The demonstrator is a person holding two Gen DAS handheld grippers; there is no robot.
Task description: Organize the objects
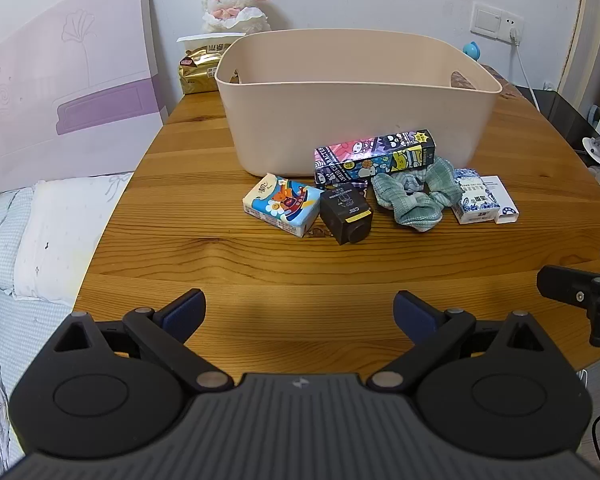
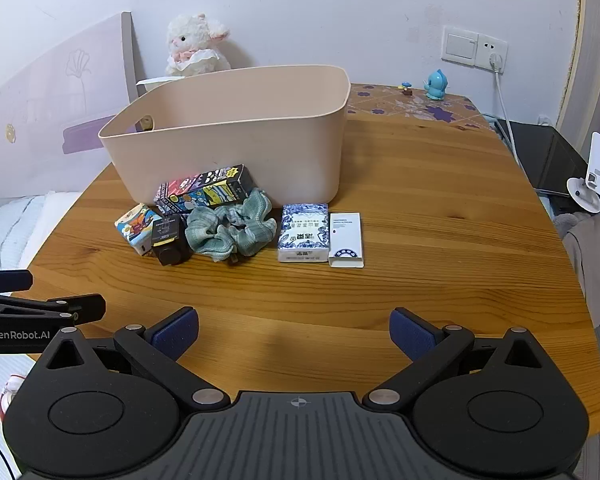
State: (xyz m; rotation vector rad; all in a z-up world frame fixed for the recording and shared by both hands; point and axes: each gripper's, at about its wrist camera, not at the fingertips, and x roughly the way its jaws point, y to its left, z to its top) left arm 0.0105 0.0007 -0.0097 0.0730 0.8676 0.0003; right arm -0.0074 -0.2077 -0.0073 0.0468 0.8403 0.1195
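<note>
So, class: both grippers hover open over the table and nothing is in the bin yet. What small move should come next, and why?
Probably ease the right gripper forward toward the blue-and-white box. Its fingers are open and empty, that box lies nearest ahead of it, unobstructed, and the beige bin stands just behind.

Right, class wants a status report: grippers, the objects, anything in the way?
Left gripper open, right gripper open, both holding nothing. Tissue pack, black cube, scrunchie, boxes on the table before the beige bin. Path unobstructed.
</note>
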